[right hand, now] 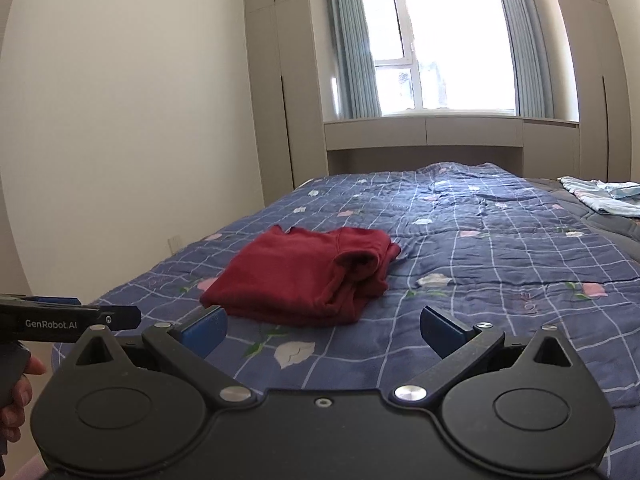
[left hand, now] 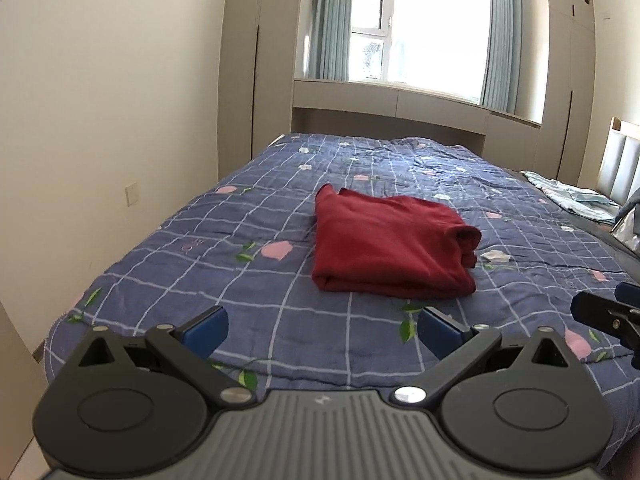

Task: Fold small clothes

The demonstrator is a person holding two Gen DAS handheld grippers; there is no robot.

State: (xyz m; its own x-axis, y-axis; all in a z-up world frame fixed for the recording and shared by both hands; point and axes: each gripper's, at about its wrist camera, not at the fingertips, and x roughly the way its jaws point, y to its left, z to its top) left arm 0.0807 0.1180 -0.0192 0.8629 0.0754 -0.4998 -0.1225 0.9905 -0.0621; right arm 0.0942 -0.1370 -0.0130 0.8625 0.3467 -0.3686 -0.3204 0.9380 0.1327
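A dark red garment lies folded into a flat stack on the blue checked quilt; it also shows in the right wrist view. My left gripper is open and empty, held back from the garment near the bed's front edge. My right gripper is open and empty, also short of the garment, which lies ahead and a little to its left. The right gripper shows at the right edge of the left wrist view, and the left gripper at the left edge of the right wrist view.
Pale blue clothes lie at the bed's far right, near a padded headboard. A wall runs along the bed's left side. Wardrobes and a window with curtains stand behind the bed.
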